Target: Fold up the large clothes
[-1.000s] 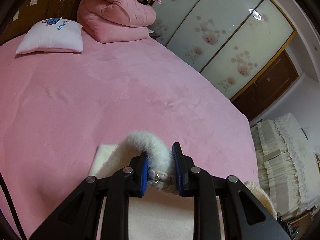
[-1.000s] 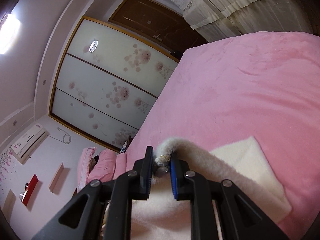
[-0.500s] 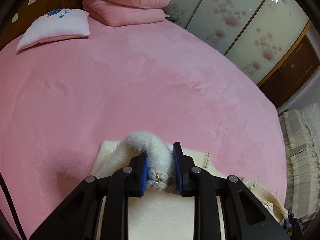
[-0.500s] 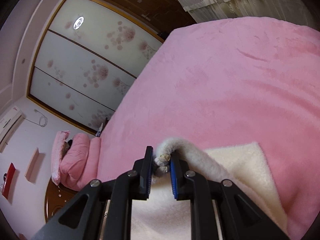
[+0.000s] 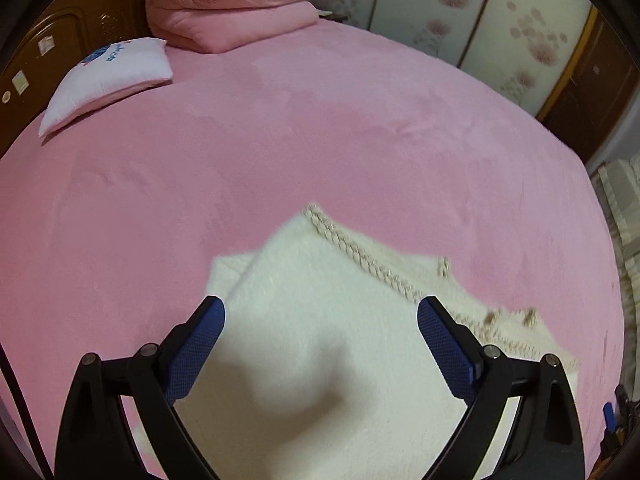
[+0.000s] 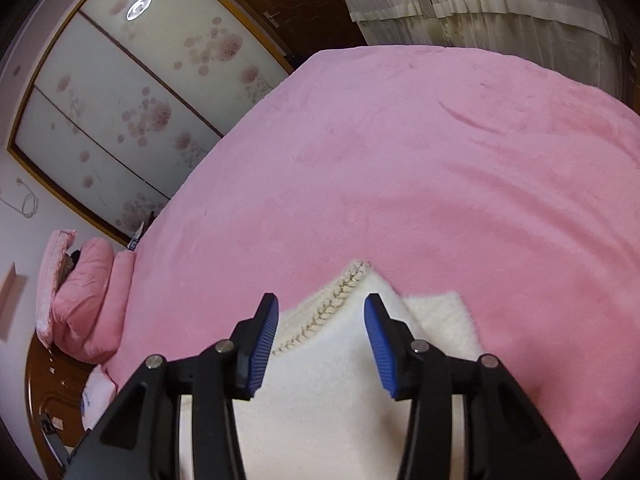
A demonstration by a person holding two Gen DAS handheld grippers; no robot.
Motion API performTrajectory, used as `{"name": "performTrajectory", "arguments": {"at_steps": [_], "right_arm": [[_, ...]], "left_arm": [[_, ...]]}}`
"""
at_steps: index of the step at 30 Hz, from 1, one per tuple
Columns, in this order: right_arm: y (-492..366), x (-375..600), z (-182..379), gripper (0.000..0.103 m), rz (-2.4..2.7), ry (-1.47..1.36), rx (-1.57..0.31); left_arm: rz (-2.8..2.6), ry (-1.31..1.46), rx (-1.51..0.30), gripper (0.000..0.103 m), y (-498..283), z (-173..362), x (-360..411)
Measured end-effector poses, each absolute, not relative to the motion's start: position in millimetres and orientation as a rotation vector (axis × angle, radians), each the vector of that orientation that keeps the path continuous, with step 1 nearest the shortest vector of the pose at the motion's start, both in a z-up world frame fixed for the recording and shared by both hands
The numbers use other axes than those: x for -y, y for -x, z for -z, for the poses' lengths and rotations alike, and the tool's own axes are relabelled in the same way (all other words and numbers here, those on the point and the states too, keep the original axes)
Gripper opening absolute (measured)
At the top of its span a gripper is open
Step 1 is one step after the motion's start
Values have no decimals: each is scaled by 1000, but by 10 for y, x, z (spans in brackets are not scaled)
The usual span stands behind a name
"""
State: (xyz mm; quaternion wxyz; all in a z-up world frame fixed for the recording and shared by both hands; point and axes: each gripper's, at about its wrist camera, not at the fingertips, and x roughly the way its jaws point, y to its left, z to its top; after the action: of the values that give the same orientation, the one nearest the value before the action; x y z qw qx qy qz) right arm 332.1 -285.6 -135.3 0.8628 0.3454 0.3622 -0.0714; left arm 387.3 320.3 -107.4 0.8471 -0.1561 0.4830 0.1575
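A cream fleece garment (image 5: 320, 344) with braided pearl trim (image 5: 360, 256) lies folded on the pink bed (image 5: 280, 140). My left gripper (image 5: 320, 312) is open and empty, its blue pads wide apart above the garment. In the right wrist view the same garment (image 6: 320, 380) lies under my right gripper (image 6: 320, 312), which is open and empty; the trimmed corner (image 6: 352, 276) points away between the fingers. A lower layer (image 6: 440, 320) sticks out to the right.
A white pillow (image 5: 108, 76) and a folded pink quilt (image 5: 232, 4) lie at the head of the bed by the wooden headboard (image 5: 60, 36). A flowered sliding wardrobe (image 6: 120, 92) and cream curtains (image 6: 480, 4) border the bed.
Both grippers were shut on the garment's edge and have opened. The garment has dropped flat onto the bed, folded over itself.
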Motion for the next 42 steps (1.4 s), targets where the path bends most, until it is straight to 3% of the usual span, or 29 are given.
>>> {"name": "performTrajectory", "arguments": {"at_steps": [7, 9, 12, 14, 17, 20, 24, 32, 37, 39, 42], "right_arm": [[-3177, 2656, 1476, 41, 33, -700, -878], [-3140, 2472, 1602, 11, -51, -713, -966], [-2992, 2087, 1840, 2, -162, -736, -1083], [-2897, 1848, 1942, 2, -235, -749, -1131], [-2769, 1482, 2036, 2, -342, -721, -1178], [-2720, 1176, 2081, 2, -430, -650, -1210], [-2681, 902, 2220, 0, -433, -525, -1286], [-2420, 952, 2590, 0, -392, -661, -1316], [-2472, 853, 2522, 0, -349, -626, -1310], [-2493, 798, 2479, 0, -335, -580, -1304], [-2501, 805, 2406, 0, -327, -553, -1282]], "left_arm": [[-201, 309, -1108, 95, -3469, 1198, -2768], [-171, 270, -1157, 86, -3327, 1306, -2580], [-85, 282, -1226, 70, -3166, 1469, -2373], [-35, 302, -1279, 61, -3081, 1595, -2279], [28, 371, -1347, 39, -3008, 1757, -2226], [113, 380, -1391, 37, -2932, 1864, -2162], [146, 314, -1434, 26, -2763, 2027, -2088], [154, 297, -1463, 24, -2631, 2277, -2015], [177, 371, -1471, 24, -2672, 2371, -2039], [143, 366, -1459, 9, -2641, 2374, -2079], [136, 378, -1410, 1, -2579, 2311, -2201]]}}
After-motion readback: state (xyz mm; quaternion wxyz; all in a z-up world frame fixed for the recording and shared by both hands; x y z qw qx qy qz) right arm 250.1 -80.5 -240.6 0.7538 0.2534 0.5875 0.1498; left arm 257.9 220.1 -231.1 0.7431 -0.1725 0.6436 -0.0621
